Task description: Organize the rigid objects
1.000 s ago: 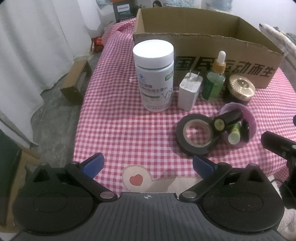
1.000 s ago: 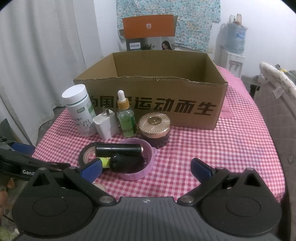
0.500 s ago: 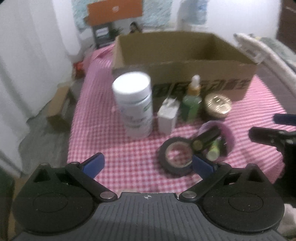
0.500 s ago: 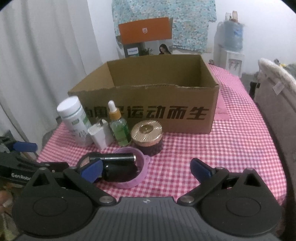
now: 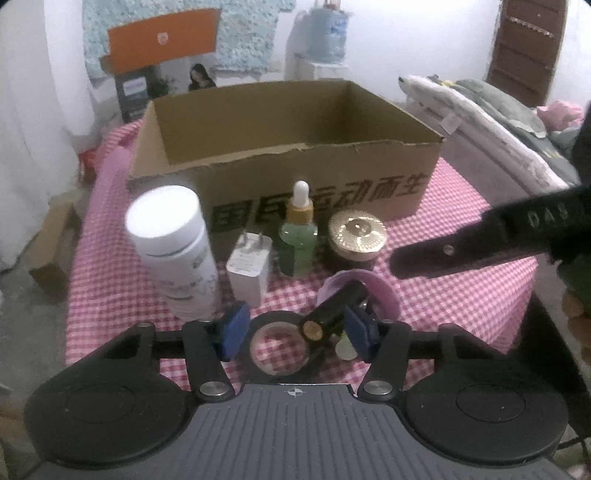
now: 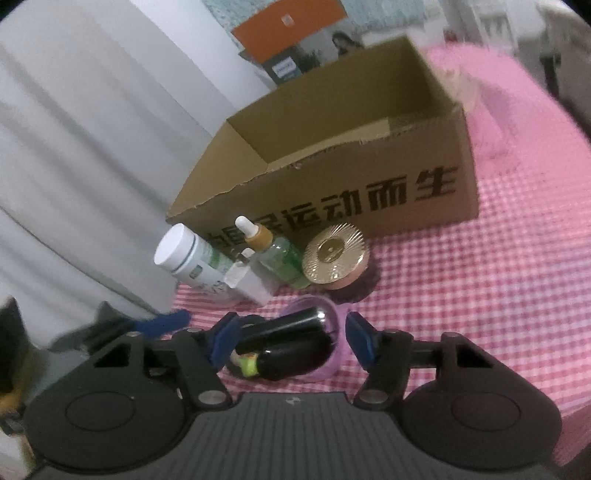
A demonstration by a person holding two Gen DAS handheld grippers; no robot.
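Where pink gingham tablecloth (image 5: pixel 461 236) spreads, white curtain (image 6: pixel 74 147), cardboard box (image 5: pixel 317 173)

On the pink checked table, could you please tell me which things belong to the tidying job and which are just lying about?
Job: open cardboard box, white pill bottle, white plug charger, green dropper bottle, gold-lidded jar, black tape roll, pink bowl.
Lying about: orange box, water jug.

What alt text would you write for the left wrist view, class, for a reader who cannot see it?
The left gripper, jaws closing, frames a black tape roll on a pink checked tablecloth. Behind stand a white bottle, charger, green dropper bottle, gold-lidded jar and an open cardboard box.
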